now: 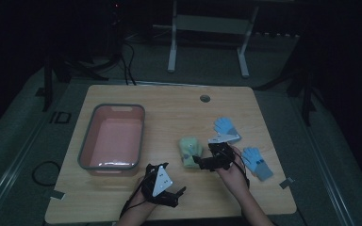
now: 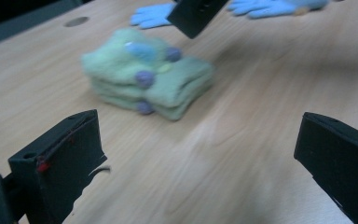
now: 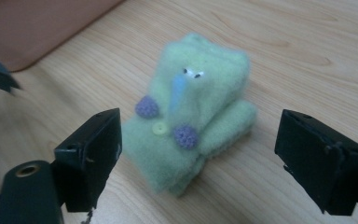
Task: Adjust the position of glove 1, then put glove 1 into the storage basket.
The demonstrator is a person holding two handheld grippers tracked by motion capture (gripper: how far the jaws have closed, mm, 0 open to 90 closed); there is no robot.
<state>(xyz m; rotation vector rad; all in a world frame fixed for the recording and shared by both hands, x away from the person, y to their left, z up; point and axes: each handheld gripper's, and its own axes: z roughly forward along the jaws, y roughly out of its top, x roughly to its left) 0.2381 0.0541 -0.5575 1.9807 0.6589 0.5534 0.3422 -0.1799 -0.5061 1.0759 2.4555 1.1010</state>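
Both tongs gape empty — right gripper (image 1: 206, 160) just short of the folded green gloves (image 3: 191, 112), left gripper (image 1: 166, 186) nearer me, probably lining up the bin (image 1: 87, 141) drop.

Left gripper (image 1: 181, 192): black body, pale grey three-cornered plate on top with small dark dots, black cable looping off beside wrist. Right gripper (image 1: 197, 160): same black build, grey plate, cable curling over hand. Left gripper view: jaws as matte black blocks, small hole in top face, red fleck on one edge. Right gripper view: same blocky black jaws, brass-coloured screw hole in mount. Forearms bare, no sleeves showing.
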